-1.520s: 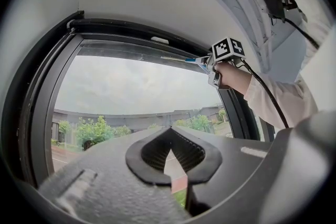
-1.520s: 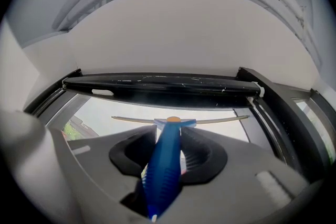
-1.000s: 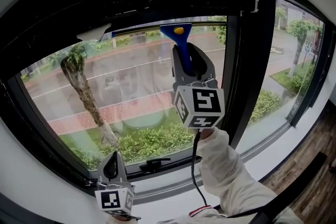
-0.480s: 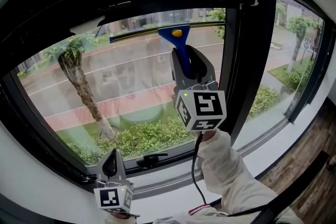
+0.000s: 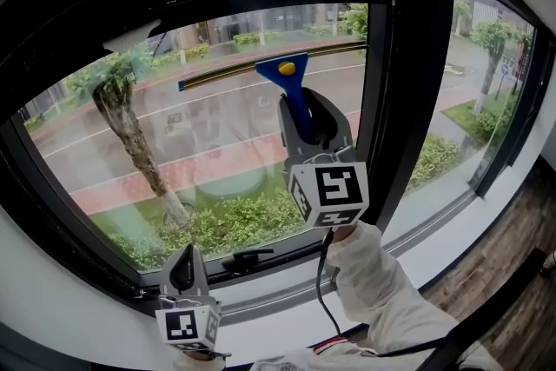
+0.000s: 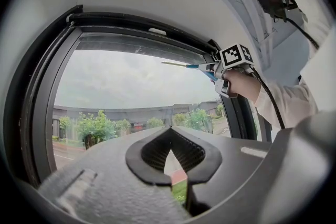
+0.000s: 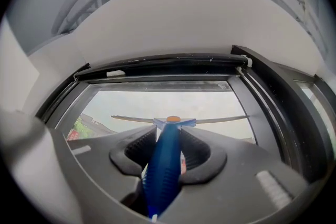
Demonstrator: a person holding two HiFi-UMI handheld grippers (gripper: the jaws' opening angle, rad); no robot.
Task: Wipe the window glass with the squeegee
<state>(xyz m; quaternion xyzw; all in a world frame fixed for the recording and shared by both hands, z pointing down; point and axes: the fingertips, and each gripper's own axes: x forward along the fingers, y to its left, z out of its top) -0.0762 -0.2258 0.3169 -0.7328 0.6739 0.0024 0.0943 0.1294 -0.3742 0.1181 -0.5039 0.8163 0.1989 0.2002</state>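
The right gripper (image 7: 169,140) clamps the ribbed handle of the blue plastic squeegee (image 5: 292,91). Its long thin blade lies nearly level on the clear window glass (image 5: 200,143), just beyond the fingertips. The squeegee looks light and stiff with a soft edge, so this mid-handle hold should suit steady pressure. The left gripper (image 6: 170,153), well below, is closed on nothing.

The window glass (image 5: 217,152), set in a black frame (image 5: 395,100), has the squeegee (image 5: 291,87) blade lying level against its upper part. A white sill (image 5: 269,330) runs below the glass, with wooden floor (image 5: 517,226) at right.
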